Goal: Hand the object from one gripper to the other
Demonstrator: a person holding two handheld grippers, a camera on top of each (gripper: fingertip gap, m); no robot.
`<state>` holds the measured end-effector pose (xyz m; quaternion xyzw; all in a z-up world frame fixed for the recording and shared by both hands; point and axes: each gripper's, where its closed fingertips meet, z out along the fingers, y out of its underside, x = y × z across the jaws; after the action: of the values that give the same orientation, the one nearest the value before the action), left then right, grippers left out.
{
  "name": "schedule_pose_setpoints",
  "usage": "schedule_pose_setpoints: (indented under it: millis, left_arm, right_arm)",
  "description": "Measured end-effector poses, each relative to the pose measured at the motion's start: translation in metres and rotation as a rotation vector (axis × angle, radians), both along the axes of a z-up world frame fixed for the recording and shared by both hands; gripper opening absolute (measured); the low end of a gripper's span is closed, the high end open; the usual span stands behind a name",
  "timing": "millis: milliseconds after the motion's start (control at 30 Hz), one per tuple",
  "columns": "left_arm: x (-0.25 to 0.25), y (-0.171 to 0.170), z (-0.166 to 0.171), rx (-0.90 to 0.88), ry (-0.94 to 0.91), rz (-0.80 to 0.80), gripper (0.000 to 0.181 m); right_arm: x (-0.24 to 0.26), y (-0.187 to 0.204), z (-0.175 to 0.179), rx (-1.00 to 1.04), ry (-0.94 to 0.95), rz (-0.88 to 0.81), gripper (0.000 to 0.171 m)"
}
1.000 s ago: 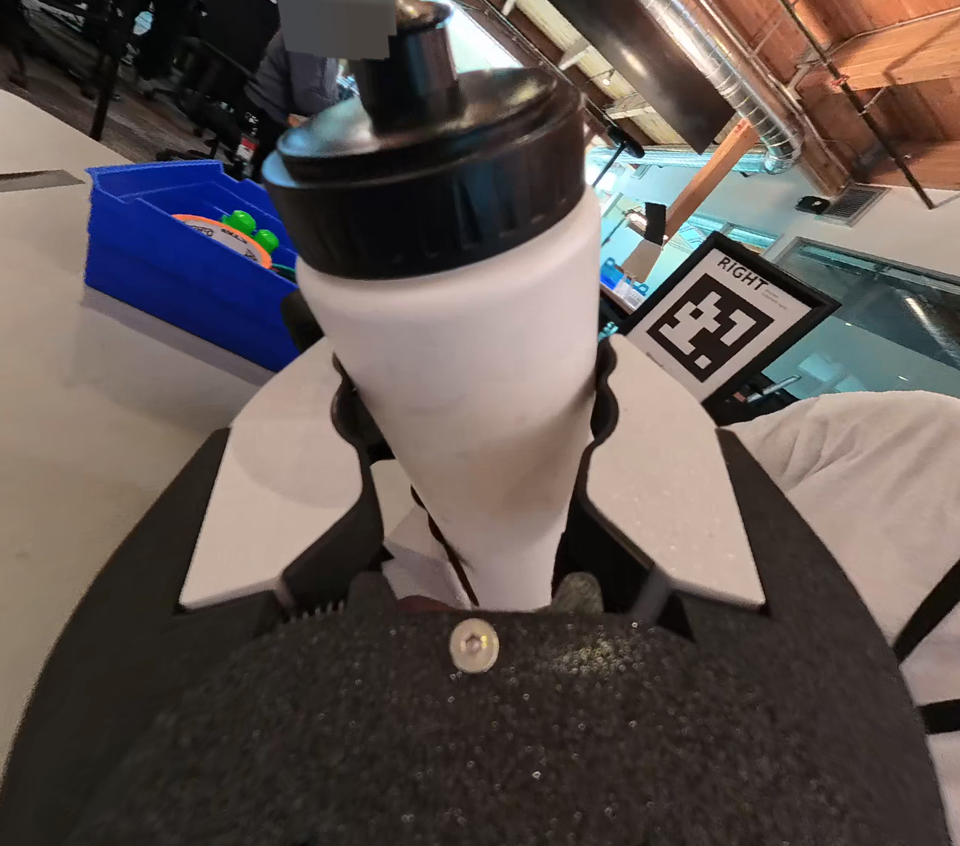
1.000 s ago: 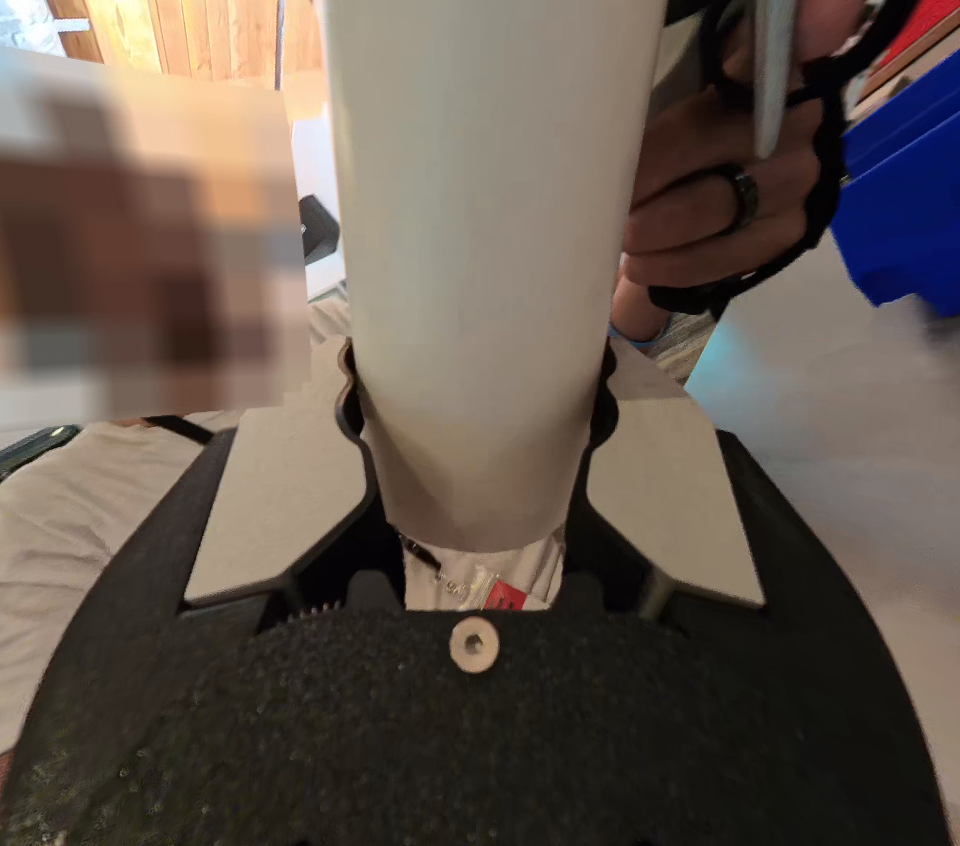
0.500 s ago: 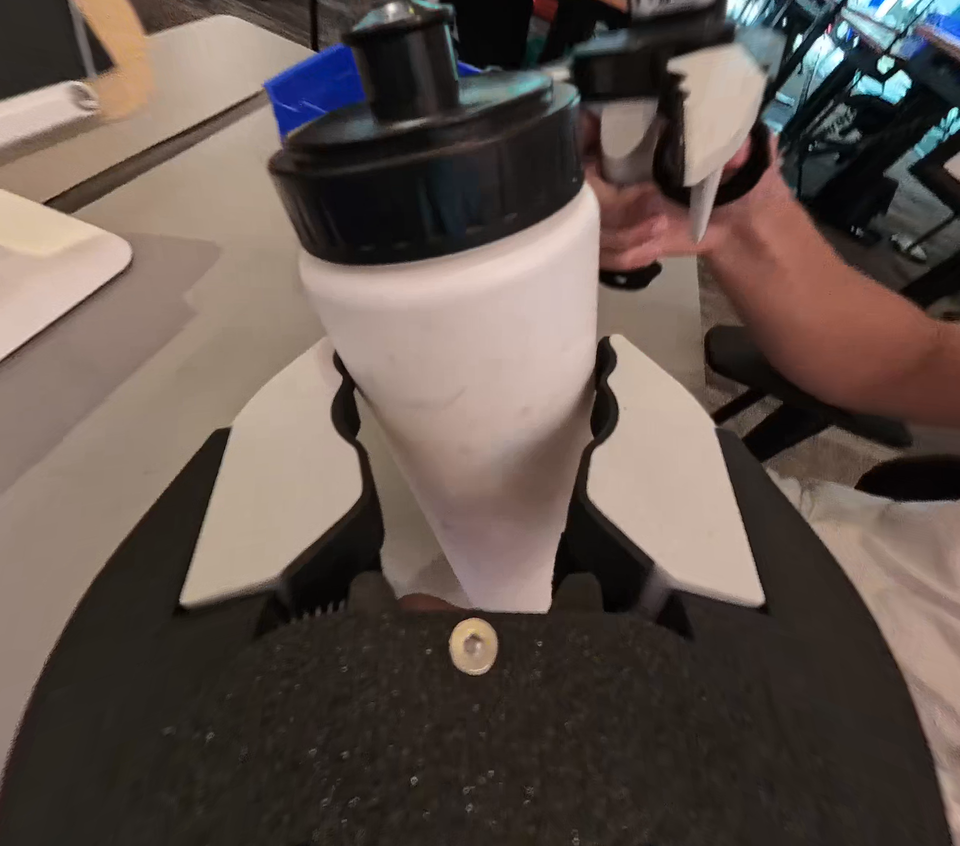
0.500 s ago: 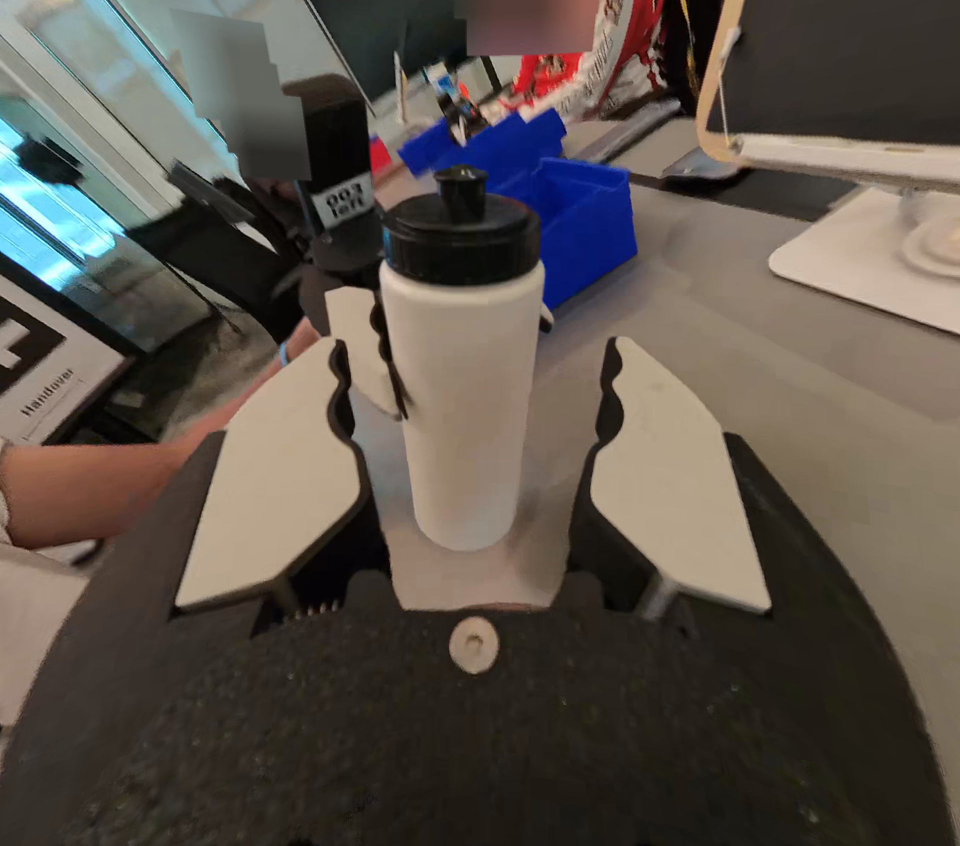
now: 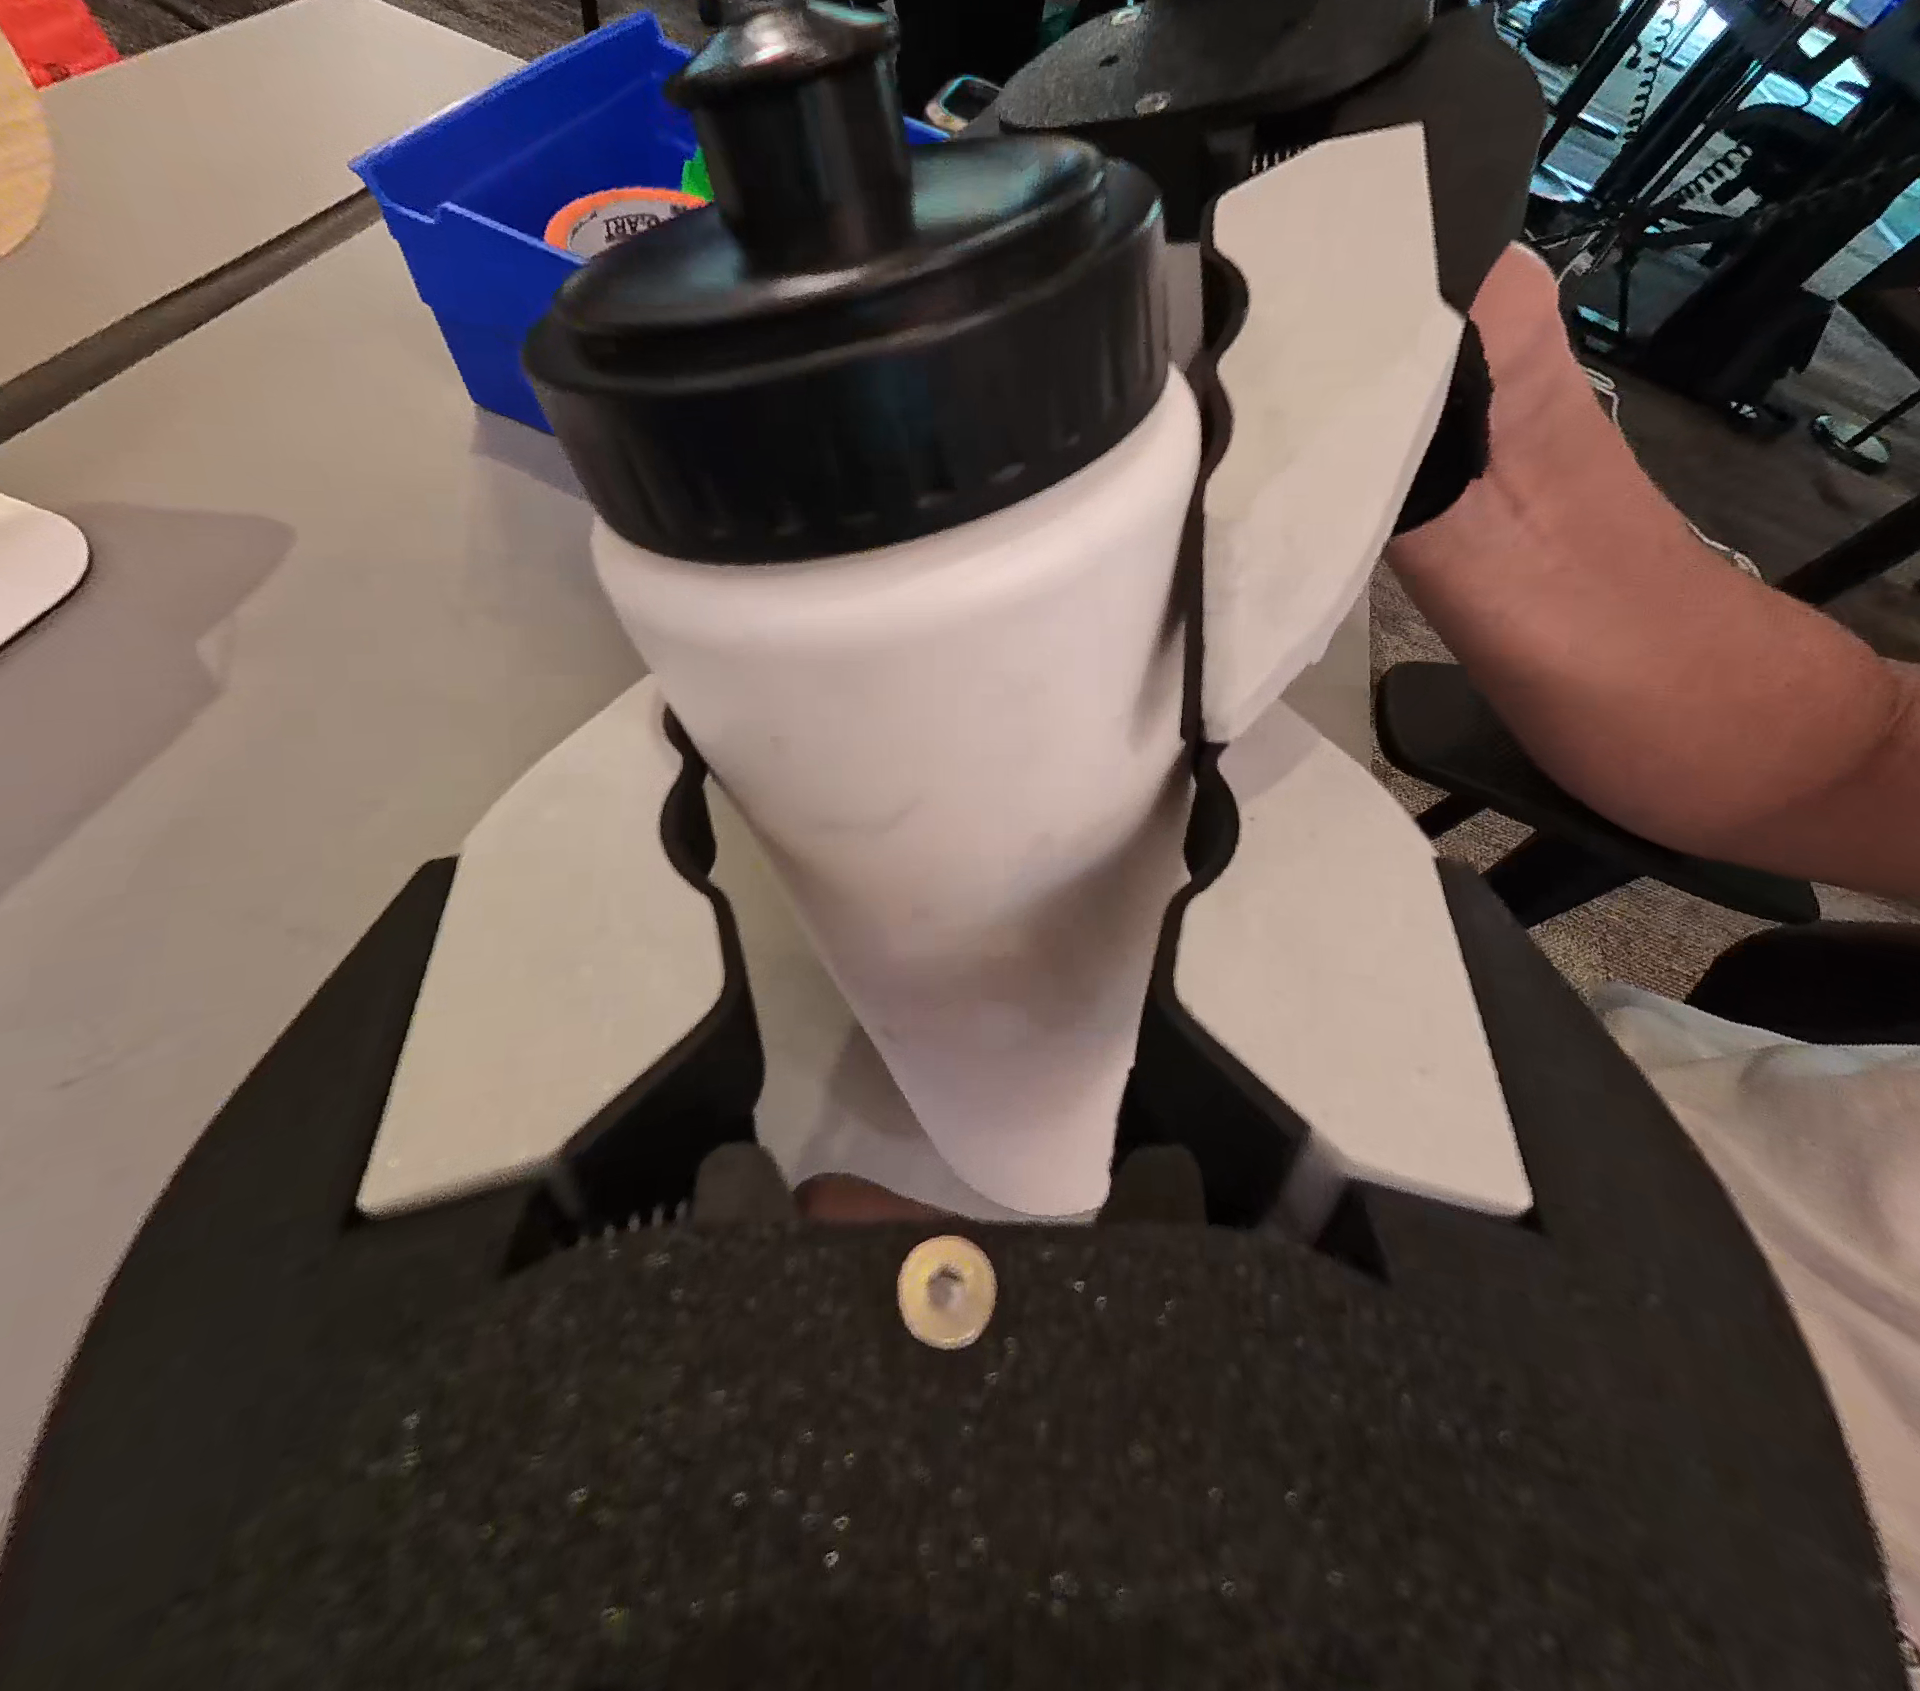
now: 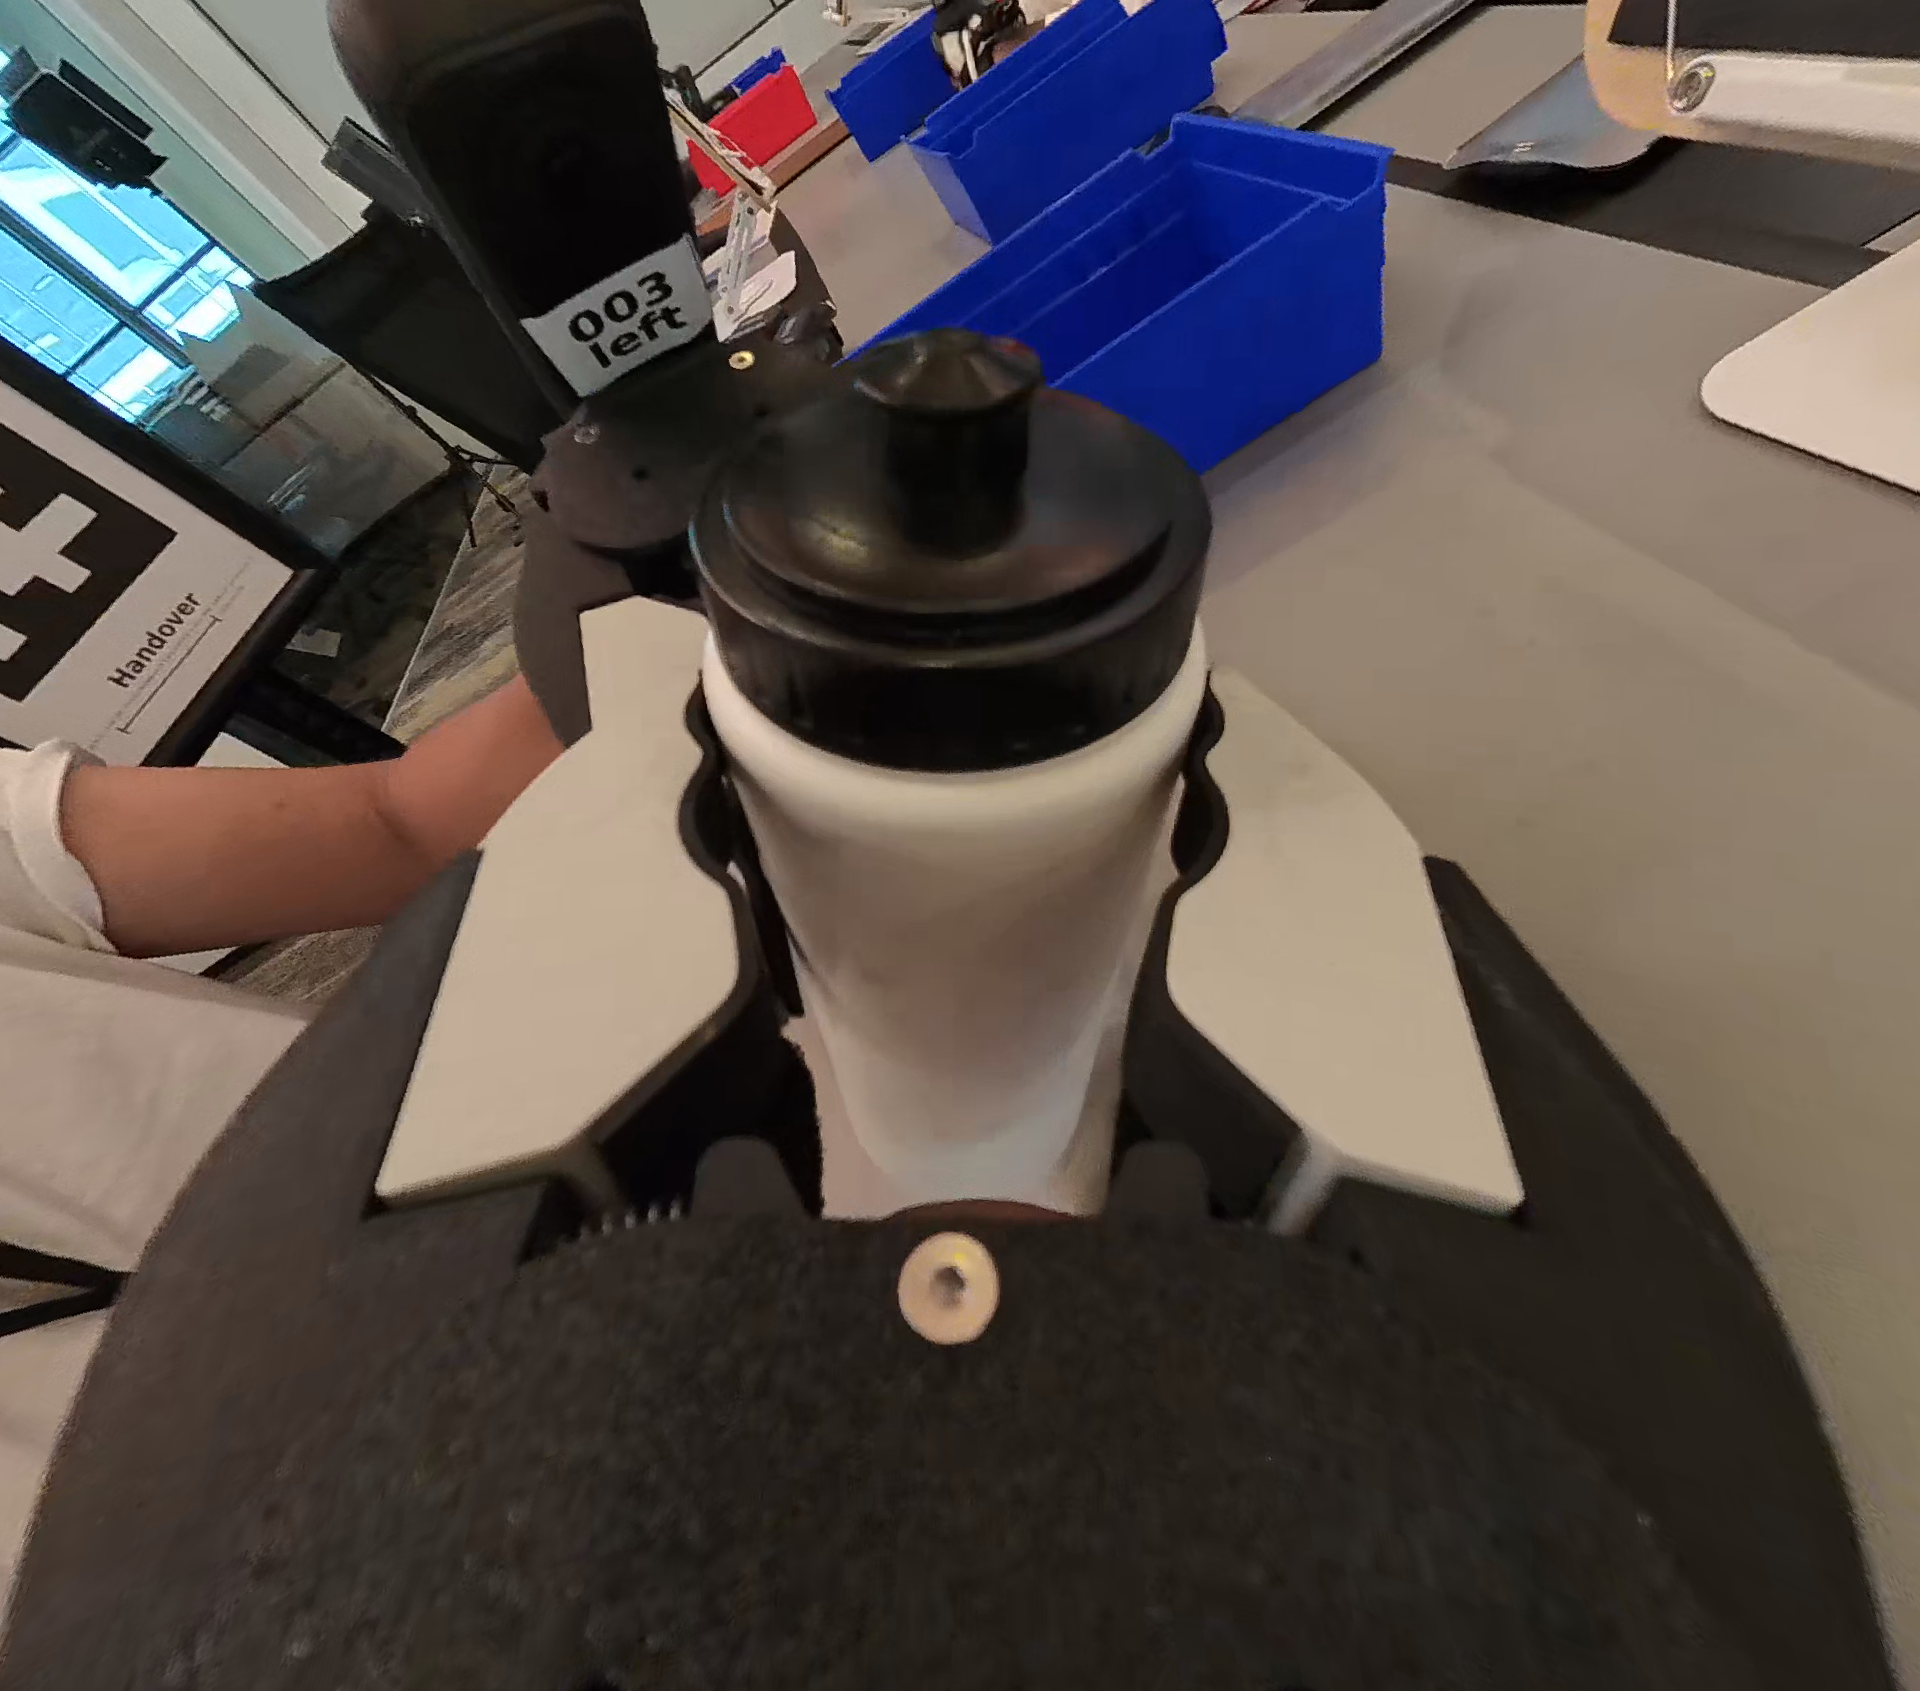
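A white bottle (image 5: 914, 758) with a black cap stands upright in my left gripper (image 5: 951, 758), which is shut on its lower body. In the right wrist view the bottle (image 6: 956, 862) sits between the fingers of my right gripper (image 6: 951, 706), just under the cap. The fingers touch both its sides, and the jaws stand as wide as in the open frame before. One right finger (image 5: 1320, 415) lies against the bottle's right side in the left wrist view. The far finger is hidden. The left gripper's body (image 6: 623, 488) shows behind the bottle.
A blue bin (image 5: 488, 218) holding an orange-rimmed lid and green pieces stands on the grey table (image 5: 312, 706) behind the bottle. More blue bins (image 6: 1247, 311) and a white monitor base (image 6: 1829, 384) show ahead. A framed marker board (image 6: 104, 602) and chairs stand off the table. Less than 4 cm separates the two grippers' tips.
One second ago both grippers were on the bottle. Then the right one let go and drew back open. It has now come back around the bottle under the cap. The left has kept its hold.
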<state>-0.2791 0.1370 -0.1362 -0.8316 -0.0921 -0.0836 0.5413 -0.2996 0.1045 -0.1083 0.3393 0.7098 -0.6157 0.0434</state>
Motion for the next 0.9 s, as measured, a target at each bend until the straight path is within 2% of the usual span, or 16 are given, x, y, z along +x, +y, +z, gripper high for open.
schedule_pose_setpoints:
  millis: [133, 233, 367, 467, 600, 767, 800, 900]
  left_arm:
    - [-0.002, -0.013, -0.001, -0.029, -0.048, -0.012, 0.085]
    - [-0.016, -0.029, 0.005, -0.048, -0.106, 0.041, 0.089]
    - [-0.023, -0.039, 0.034, 0.018, -0.199, 0.117, 0.093]
    - [-0.027, -0.042, 0.052, 0.041, -0.149, 0.203, 0.093]
    - [-0.028, -0.042, 0.048, -0.042, -0.042, 0.266, 0.096]
    - [-0.026, -0.037, 0.038, -0.080, -0.013, 0.243, 0.094]
    - [-0.023, -0.035, 0.037, -0.075, -0.014, 0.223, 0.089]
    - [-0.026, -0.033, 0.031, -0.109, 0.031, 0.224, 0.089]
  right_arm:
    - [-0.007, 0.013, -0.008, 0.110, 0.029, -0.059, 0.084]
    - [-0.014, 0.022, -0.003, 0.194, 0.130, -0.143, 0.084]
    - [-0.026, 0.027, 0.000, 0.523, 0.379, -0.299, 0.084]
    - [-0.030, 0.021, 0.004, 0.772, 0.573, -0.380, 0.083]
    - [-0.029, 0.009, 0.006, 1.054, 0.757, -0.437, 0.084]
    - [-0.024, -0.012, 0.004, 1.192, 0.881, -0.448, 0.083]
    - [-0.025, -0.012, 0.003, 1.240, 0.892, -0.455, 0.083]
    - [-0.027, -0.007, 0.002, 1.340, 0.914, -0.490, 0.083]
